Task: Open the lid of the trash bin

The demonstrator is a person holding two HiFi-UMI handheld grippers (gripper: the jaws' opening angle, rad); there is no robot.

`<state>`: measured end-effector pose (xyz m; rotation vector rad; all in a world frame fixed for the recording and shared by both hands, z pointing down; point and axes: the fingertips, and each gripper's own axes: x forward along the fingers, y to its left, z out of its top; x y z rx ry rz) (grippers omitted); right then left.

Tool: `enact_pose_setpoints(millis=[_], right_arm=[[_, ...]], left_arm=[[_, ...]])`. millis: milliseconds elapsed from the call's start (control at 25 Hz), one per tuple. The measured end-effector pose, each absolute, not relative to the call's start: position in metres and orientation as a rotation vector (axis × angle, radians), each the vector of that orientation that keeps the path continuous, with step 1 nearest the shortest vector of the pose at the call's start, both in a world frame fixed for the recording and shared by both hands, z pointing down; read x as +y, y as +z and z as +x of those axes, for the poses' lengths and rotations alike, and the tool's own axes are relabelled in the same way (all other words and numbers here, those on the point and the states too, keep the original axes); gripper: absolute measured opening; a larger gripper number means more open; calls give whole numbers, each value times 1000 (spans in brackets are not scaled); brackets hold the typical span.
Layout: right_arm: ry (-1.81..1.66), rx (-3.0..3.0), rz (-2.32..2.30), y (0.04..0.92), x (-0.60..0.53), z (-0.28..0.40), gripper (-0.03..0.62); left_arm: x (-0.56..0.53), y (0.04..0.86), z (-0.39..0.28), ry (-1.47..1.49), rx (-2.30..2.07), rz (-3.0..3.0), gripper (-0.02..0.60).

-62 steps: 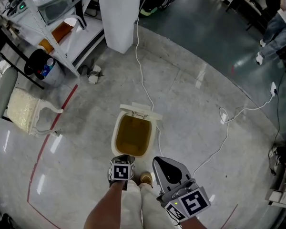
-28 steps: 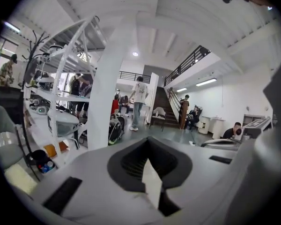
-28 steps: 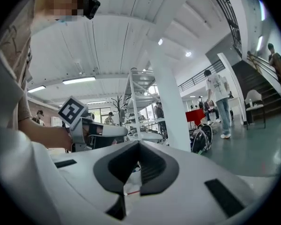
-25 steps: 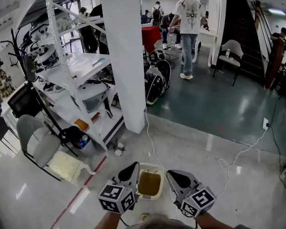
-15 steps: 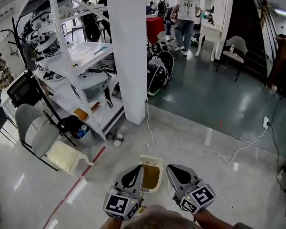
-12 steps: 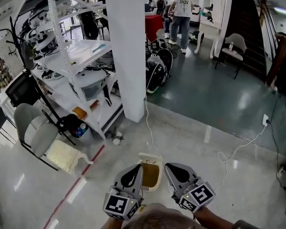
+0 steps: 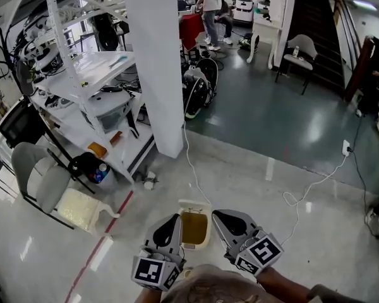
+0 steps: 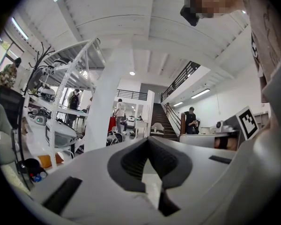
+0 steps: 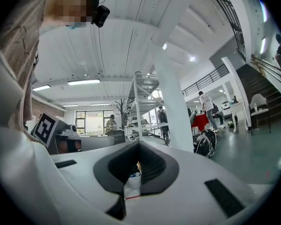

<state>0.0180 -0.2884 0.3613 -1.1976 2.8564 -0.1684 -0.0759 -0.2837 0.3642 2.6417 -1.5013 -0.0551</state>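
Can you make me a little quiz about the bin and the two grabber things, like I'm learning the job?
1. True or false: the lid of the trash bin is open.
2. Pick one. In the head view, the trash bin shows: A) between the left gripper and the right gripper; B) to the left of both; C) to the right of both.
3. Fill the gap: each gripper's jaws are ____, with nothing held between them.

Key: 1 true. 2 A. 3 shut.
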Motion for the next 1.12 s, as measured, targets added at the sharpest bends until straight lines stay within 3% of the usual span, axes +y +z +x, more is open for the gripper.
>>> enact_pose_setpoints(millis=[1120], right_arm=[[-126, 2890, -1166, 364, -297, 20, 31]], left_arm=[[-282, 383, -68, 57, -1455, 2596, 2]])
